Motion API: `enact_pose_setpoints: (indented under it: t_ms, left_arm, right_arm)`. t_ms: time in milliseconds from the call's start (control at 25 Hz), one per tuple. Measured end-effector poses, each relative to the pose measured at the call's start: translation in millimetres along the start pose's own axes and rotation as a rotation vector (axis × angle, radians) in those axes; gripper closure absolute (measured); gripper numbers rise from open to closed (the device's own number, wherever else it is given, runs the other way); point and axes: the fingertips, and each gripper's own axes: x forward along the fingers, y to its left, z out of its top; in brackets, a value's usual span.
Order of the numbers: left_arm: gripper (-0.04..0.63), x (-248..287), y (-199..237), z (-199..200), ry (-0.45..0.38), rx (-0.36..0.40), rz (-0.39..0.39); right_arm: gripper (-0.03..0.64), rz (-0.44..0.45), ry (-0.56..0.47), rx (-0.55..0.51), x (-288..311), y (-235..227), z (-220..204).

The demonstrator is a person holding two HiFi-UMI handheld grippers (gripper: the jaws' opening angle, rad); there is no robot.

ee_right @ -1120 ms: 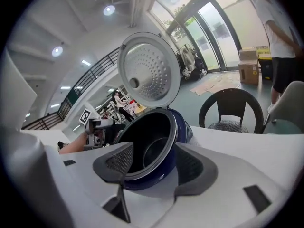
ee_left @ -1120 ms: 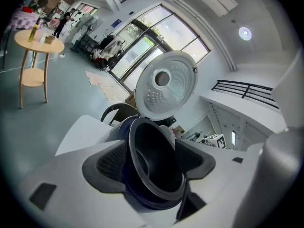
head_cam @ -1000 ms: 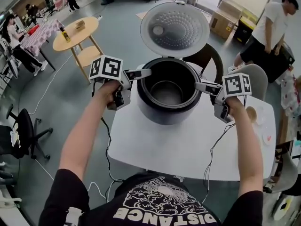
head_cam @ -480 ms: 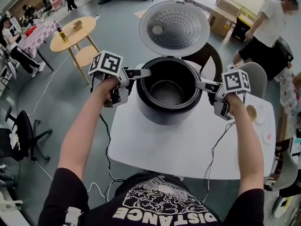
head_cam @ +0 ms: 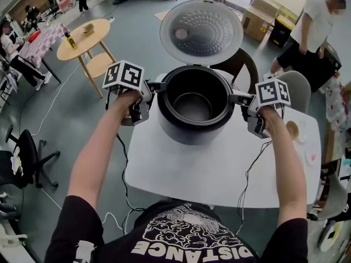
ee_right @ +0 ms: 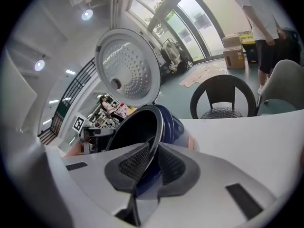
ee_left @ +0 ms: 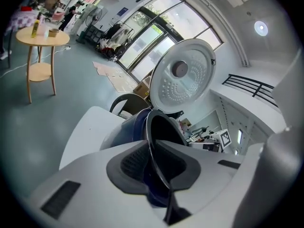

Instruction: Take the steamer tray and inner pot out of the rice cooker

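A dark rice cooker (head_cam: 192,130) stands on the white table (head_cam: 186,174) with its lid (head_cam: 201,30) swung up and open. Its black inner pot (head_cam: 193,106) sits inside, and I see no steamer tray in it. My left gripper (head_cam: 156,85) has just been closing, and its pads now pinch the pot's left rim (ee_left: 153,137). My right gripper (head_cam: 235,97) has likewise just been closing, and it clamps the right rim (ee_right: 156,127). In each gripper view the thin rim runs between the ribbed pads.
A black chair (head_cam: 241,64) and a grey chair (head_cam: 296,92) stand behind the table. A small dish (head_cam: 293,130) lies near the table's right edge. A round wooden side table (head_cam: 88,37) is far left, and a person (head_cam: 312,32) bends over at far right.
Both grippers have slid inward onto the pot's rim and their jaws have closed on it. The cooker itself stays in place.
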Motion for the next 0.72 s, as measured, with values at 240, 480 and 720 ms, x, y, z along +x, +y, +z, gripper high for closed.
enact_pose_setpoints:
  t_ms: [240,480,720]
  left_arm:
    - [0.546,0,-2,0,-0.019,0.0,-0.005]
    - [0.548,0,-6,-1,-0.066,-0.009,-0.012]
    - [0.552,-13,-20,0,-0.116,0.029,-0.003]
  right_arm:
    - [0.555,-0.023,-0.032,0.047,-3,-4,2]
    - [0.561,-0.033,-0.07,0.083,-5,-8,3]
    - [0.566,-0.039,-0.099,0.065,-15,2,3]
